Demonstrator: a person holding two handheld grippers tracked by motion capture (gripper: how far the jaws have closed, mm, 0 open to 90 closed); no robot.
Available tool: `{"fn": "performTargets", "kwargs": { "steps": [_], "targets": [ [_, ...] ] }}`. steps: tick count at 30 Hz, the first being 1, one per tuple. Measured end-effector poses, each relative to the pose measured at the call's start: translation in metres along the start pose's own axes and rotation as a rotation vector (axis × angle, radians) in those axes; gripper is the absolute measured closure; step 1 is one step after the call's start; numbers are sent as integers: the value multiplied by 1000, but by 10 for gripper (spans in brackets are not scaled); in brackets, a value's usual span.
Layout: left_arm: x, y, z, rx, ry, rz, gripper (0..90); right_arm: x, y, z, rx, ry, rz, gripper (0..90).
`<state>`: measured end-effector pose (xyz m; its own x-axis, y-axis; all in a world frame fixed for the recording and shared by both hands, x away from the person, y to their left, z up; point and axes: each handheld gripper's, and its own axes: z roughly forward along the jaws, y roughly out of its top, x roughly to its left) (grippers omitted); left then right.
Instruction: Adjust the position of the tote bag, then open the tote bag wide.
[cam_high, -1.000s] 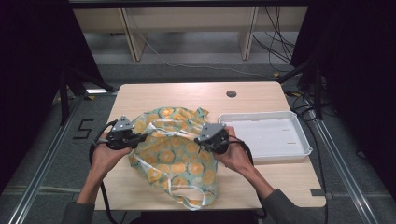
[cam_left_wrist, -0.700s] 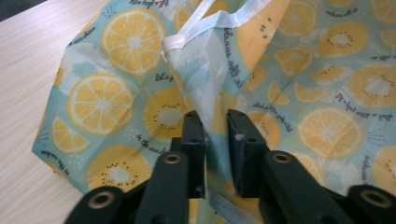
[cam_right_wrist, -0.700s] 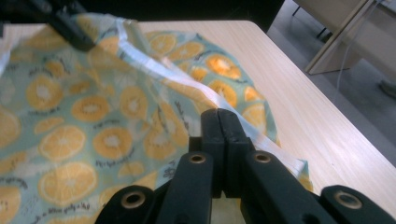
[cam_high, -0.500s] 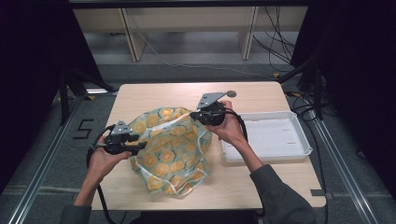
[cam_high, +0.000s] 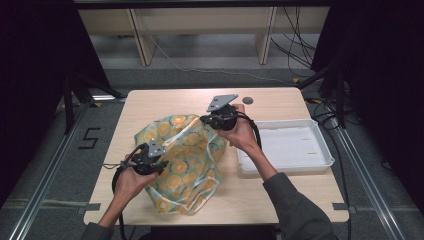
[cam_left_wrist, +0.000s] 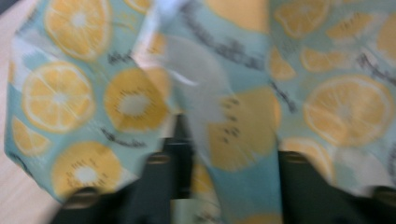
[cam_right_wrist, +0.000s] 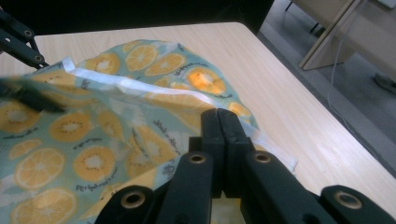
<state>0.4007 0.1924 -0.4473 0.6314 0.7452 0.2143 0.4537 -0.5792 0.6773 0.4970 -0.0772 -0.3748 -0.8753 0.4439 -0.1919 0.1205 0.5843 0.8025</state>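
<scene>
Citrus-print cloth (cam_high: 182, 160) lies crumpled left of the white tray (cam_high: 320, 162), right gripper (cam_high: 212, 120) clamped on its far hem, left gripper (cam_high: 159, 161) just closing on near fold; spreading unfinished.

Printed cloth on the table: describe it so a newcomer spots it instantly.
On the light wooden table, left of the white tray, lies a crumpled cloth. It alone is patterned: pale blue-green with orange citrus slices.
</scene>
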Motion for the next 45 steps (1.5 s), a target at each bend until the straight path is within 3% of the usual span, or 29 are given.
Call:
{"fn": "performTargets", "kwargs": {
  "steps": [1,3,7,10,12,13,15,16,20,21,22,23,26,29,34,35,36,38,39,45],
  "targets": [
    [0,0,0,0,0,0,851,-1,1,-1,-3,-7,-1,900],
    [12,5,-8,-36,8,-1,879,-3,1,-2,-8,-10,7,900],
    [35,24,-28,-84,16,-14,890,-13,0,-2,-15,-35,12,900],
    [41,31,-31,-84,25,-19,889,-18,3,0,-12,-46,17,900],
    [47,37,-30,-86,29,-27,889,-19,4,0,-14,-60,28,900],
    [52,41,-27,-90,24,-45,888,-23,6,2,-12,-69,9,900],
    [60,45,-21,-107,16,-25,887,-27,6,4,-6,-82,12,900],
    [62,46,-20,-105,13,-49,887,-28,6,6,-1,-83,20,900],
    [72,50,-14,-115,16,-43,886,-34,5,11,10,-95,38,900],
    [75,53,-11,-116,16,-58,886,-37,5,12,18,-90,24,900],
    [76,54,-11,-115,18,-68,886,-37,5,13,12,-96,41,900],
    [78,55,-10,-110,16,-58,885,-38,4,14,11,-98,39,900],
    [80,58,-7,-129,19,-77,884,-41,3,16,10,-96,35,900],
    [84,62,-4,-103,25,-70,884,-44,1,19,21,-102,53,900],
    [86,63,0,-98,29,-80,883,-47,-1,22,25,-110,43,900],
    [86,63,1,-105,33,-89,883,-46,-1,22,30,-112,61,900],
    [89,64,1,-99,30,-69,883,-46,0,22,29,-110,63,900],
    [90,65,3,-99,39,-83,882,-46,0,23,41,-108,67,900],
    [91,65,5,-103,39,-81,882,-48,0,24,36,-115,40,900],
    [94,69,15,-110,56,-104,880,-50,-1,27,51,-134,42,900]
  ]
}}
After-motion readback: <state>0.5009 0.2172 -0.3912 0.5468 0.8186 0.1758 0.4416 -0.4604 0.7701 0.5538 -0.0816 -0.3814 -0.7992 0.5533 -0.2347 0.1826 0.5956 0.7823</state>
